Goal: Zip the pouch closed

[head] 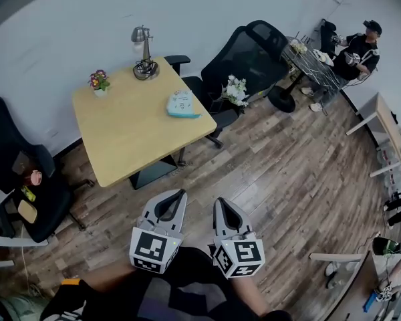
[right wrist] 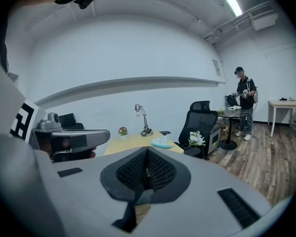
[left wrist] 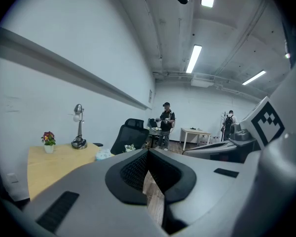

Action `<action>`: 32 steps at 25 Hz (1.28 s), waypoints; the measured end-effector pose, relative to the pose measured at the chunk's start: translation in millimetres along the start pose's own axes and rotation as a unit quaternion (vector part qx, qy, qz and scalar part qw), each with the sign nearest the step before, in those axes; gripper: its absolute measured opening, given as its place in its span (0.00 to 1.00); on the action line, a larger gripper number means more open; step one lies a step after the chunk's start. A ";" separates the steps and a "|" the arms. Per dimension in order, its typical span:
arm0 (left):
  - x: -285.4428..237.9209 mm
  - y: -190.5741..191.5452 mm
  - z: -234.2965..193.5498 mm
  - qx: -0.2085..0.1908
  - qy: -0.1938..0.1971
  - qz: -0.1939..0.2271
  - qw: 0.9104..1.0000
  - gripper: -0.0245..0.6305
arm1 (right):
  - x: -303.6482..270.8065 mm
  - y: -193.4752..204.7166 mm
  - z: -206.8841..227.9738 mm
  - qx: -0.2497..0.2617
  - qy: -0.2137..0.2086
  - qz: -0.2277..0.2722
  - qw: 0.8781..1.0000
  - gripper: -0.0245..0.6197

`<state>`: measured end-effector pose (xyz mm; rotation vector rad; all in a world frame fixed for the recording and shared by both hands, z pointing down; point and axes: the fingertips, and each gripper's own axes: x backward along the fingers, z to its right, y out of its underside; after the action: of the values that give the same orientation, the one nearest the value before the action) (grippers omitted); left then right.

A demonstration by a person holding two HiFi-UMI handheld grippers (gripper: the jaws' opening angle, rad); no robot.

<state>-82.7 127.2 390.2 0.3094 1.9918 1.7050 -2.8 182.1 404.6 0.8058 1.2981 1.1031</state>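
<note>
Presently we are holding left gripper (head: 182, 192) and right gripper (head: 220, 201) closed, empty, side by side above floor (head: 281, 179): nothing within reach to grip. Pouch (head: 182, 104) is lying on desk (head: 123, 139), well ahead of both grippers; we are judging approach comes first.

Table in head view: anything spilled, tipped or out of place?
Nothing stands out. On the table, the pouch lies near the edge by the chair, and the flower pot and lamp stand upright on the wall side. No spill or damage shows.
</note>
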 end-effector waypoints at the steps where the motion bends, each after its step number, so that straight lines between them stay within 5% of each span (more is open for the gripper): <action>1: -3.5 -7.4 -5.3 -0.004 0.004 0.005 1.000 0.05 | -5.3 -6.4 -1.0 0.002 0.004 0.002 1.000 0.06; 15: -26.6 -35.2 -82.2 -0.018 0.026 0.030 0.999 0.05 | -74.2 -37.9 -4.5 0.026 0.058 0.002 0.998 0.06; 32: -63.7 -36.0 -157.6 -0.006 -0.049 0.033 0.998 0.05 | -164.5 -43.7 17.9 0.068 0.017 -0.032 0.997 0.06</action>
<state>-102.9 -45.3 384.1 0.4509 1.9203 1.7067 33.7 15.5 420.1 0.8437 1.4297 0.9896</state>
